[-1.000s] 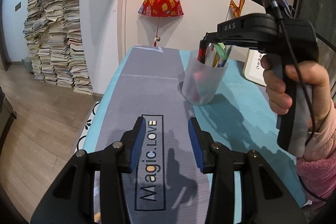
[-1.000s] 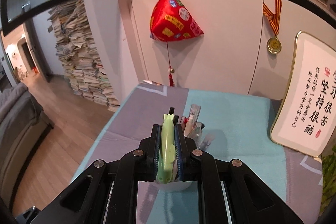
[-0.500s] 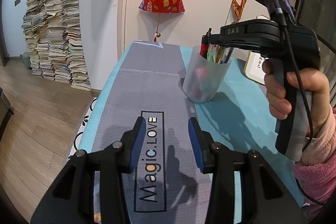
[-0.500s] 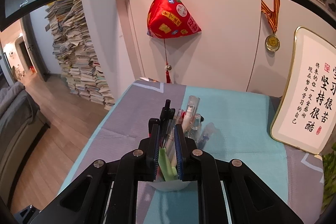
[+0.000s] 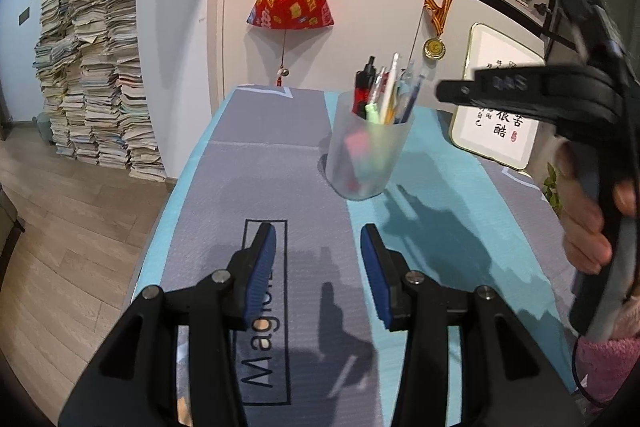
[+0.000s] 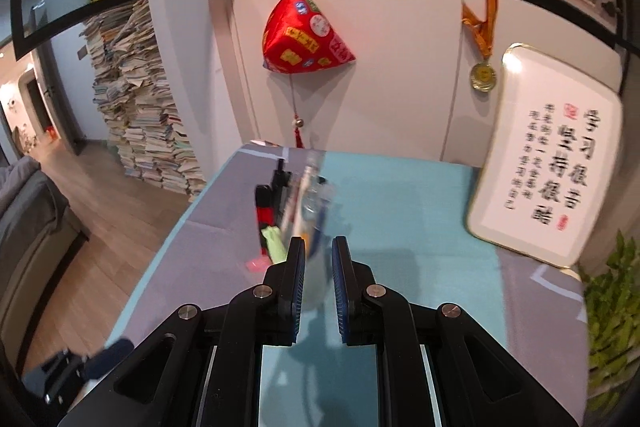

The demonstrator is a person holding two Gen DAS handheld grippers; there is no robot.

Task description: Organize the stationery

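Observation:
A frosted plastic pen cup (image 5: 366, 155) stands on the grey and teal table mat (image 5: 280, 163), holding several pens and a light green pen (image 5: 372, 113). The cup is blurred in the right wrist view (image 6: 308, 227), with the green pen (image 6: 274, 243) at its left side. My right gripper (image 6: 318, 259) is open a little and empty, just behind and right of the cup; it shows at the right in the left wrist view (image 5: 448, 93). My left gripper (image 5: 318, 251) is open and empty, low over the mat in front of the cup.
A framed calligraphy board (image 6: 548, 163) leans on the wall at the right, with a green plant (image 6: 612, 307) beside it. A red hanging ornament (image 6: 306, 35) and a medal (image 6: 484, 75) hang on the wall. Stacks of books (image 5: 92, 67) stand on the floor to the left.
My right gripper let the green pen go into the cup, opened a little and drew back to the right. My left gripper stayed open and barely moved.

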